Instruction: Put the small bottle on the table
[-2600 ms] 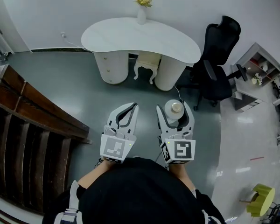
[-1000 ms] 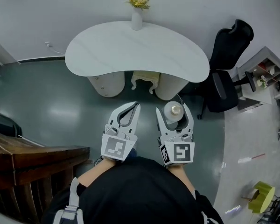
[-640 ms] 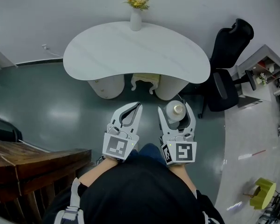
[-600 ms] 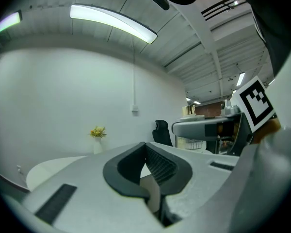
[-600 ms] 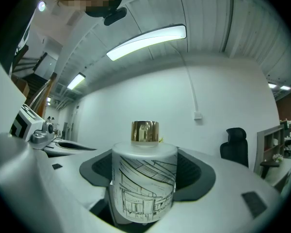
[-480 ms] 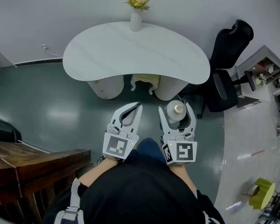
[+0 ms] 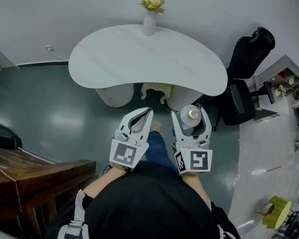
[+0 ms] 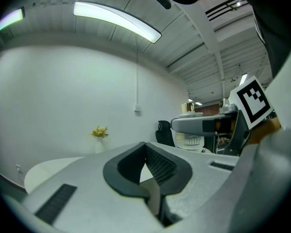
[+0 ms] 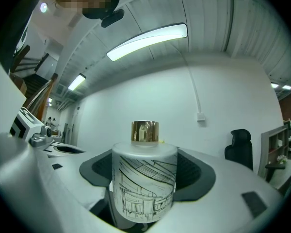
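Note:
The small bottle [image 7: 191, 115] is frosted white with a line drawing and a gold cap [image 9: 145, 131]. My right gripper [image 7: 189, 112] is shut on the bottle [image 9: 144, 184] and holds it upright in the air, just short of the front edge of the white kidney-shaped table [image 7: 119, 59]. My left gripper [image 7: 148, 111] is beside it to the left, shut with its tips together and nothing between them. In the left gripper view the left gripper [image 8: 148, 165] faces the table [image 8: 36, 173], and the bottle [image 8: 190, 140] shows at the right.
A white vase of yellow flowers [image 7: 150, 15] stands at the table's far edge. Under the table is a small white stool [image 7: 156, 91]. A black office chair [image 7: 244, 78] and a white shelf [image 7: 284, 78] are to the right. A wooden railing [image 7: 35, 176] is at the lower left.
The person has walked nearer the table, so both grippers and the held bottle now sit close to its front edge. A jeans-clad leg now shows between the grippers.

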Available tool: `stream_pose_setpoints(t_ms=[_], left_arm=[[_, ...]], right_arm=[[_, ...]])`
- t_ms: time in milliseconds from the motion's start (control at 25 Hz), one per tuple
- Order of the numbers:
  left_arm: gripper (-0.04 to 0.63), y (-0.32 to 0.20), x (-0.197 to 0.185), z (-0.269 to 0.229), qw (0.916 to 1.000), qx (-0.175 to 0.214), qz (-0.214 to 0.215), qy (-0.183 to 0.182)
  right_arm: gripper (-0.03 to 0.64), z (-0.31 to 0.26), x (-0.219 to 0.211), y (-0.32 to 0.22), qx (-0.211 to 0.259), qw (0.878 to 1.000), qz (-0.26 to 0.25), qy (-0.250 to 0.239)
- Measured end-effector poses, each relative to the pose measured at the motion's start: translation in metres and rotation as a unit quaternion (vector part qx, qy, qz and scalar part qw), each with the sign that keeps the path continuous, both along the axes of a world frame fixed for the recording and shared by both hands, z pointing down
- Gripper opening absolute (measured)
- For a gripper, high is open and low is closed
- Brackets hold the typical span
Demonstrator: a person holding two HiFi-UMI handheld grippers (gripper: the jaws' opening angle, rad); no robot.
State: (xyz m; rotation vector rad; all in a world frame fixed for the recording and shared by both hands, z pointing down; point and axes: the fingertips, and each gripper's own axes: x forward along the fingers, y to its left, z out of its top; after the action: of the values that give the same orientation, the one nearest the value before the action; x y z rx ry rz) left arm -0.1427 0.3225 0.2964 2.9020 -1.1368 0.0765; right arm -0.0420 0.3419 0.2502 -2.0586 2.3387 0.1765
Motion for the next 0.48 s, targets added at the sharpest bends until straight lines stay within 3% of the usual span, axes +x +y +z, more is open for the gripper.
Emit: stream_pose_setpoints(t_ms=[480], left_arm=[[0.008, -0.08, 0.028, 0.002, 1.0, -0.005, 0.0, 0.003]], right_arm=[[0.337, -0.005, 0.024, -0.083, 0.015, 1.0, -0.018, 0.0]])
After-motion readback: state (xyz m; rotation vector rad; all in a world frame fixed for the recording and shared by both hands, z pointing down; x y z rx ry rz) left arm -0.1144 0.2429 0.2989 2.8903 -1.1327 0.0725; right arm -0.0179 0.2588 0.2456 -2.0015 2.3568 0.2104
